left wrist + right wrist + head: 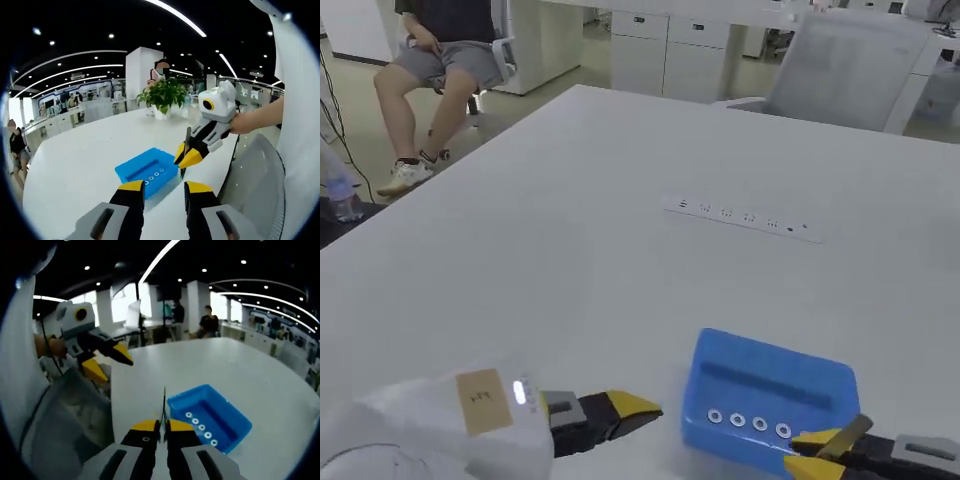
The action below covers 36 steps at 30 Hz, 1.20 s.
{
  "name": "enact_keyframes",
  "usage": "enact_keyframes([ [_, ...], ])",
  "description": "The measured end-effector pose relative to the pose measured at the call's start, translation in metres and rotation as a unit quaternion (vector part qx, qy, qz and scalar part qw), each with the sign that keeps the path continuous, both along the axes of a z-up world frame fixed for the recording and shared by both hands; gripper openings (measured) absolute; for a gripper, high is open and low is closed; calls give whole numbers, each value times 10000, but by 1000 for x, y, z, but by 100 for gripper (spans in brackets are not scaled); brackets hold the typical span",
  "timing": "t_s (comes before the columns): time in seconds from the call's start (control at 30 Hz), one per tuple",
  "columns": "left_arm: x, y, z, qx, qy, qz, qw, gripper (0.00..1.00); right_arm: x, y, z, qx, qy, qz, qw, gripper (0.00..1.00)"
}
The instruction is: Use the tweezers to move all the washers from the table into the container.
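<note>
The right gripper (163, 426) jaws pinch the tweezers (164, 405); the left gripper (164, 187) jaws stand apart, empty. The washers (201, 427) in the container (220, 406) seem light and slippery, so are best nipped at the rim.

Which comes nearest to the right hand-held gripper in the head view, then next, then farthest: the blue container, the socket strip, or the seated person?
1. Blue container, right beside the right hand-held gripper at the bottom right.
2. Socket strip, in the middle of the table.
3. Seated person, beyond the far left corner.
</note>
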<state>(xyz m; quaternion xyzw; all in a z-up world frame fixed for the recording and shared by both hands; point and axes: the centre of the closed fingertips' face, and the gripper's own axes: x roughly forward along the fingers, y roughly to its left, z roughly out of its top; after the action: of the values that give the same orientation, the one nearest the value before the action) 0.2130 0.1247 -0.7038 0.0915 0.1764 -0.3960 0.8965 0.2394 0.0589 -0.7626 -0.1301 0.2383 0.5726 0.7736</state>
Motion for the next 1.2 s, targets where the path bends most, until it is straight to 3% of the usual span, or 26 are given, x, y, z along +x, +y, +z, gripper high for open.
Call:
enact_keyframes([
  [0.07,-3,-10,6,-25,39,-309,9995,22,-5,-6,-6,-95,20,128,9999,3],
  [0.13,-8,-22,12,-74,62,-680,9976,17,-19,-6,-6,-307,-116,381,9987,3],
  [0.17,-15,-31,14,-155,213,-1010,9945,16,-22,-7,-6,-391,-289,516,9975,3],
  [0.23,-26,-44,17,-155,369,-1458,9885,13,-29,-6,-7,-472,-315,692,9960,3],
  [0.3,-29,-50,17,20,346,-1658,9855,8,-36,-3,-7,-538,-406,892,9937,3],
  [0.37,-33,-60,19,80,326,-1883,9815,5,-44,0,-9,-677,-509,1181,9894,3],
  [0.5,-35,-69,22,52,408,-2075,9774,5,-58,4,-15,-1020,-721,1674,9780,3],
  [0.53,-41,-73,21,120,434,-2293,9723,6,-61,6,-16,-1056,-775,1756,9757,3],
  [0.6,-47,-77,17,291,498,-2504,9664,8,-66,8,-17,-1116,-784,1835,9735,3],
  [0.63,-50,-78,14,365,525,-2572,9642,7,-67,9,-18,-1145,-818,1865,9723,3],
  [0.73,-52,-80,9,530,483,-2600,9629,3,-70,10,-20,-1336,-945,2019,9656,3],
  [0.83,-53,-79,3,735,439,-2630,9610,2,-71,11,-20,-1402,-973,2091,9629,3],
  [0.93,-53,-78,-1,894,340,-2678,9587,0,-71,9,-22,-1467,-988,2118,9612,3],
  [1.1,-52,-76,-7,1036,391,-2650,9579,0,-70,6,-28,-1519,-950,2095,9613,3],
  [1.2,-47,-72,-18,1160,506,-2614,9569,0,-64,3,-38,-1623,-968,2067,9600,4],
])
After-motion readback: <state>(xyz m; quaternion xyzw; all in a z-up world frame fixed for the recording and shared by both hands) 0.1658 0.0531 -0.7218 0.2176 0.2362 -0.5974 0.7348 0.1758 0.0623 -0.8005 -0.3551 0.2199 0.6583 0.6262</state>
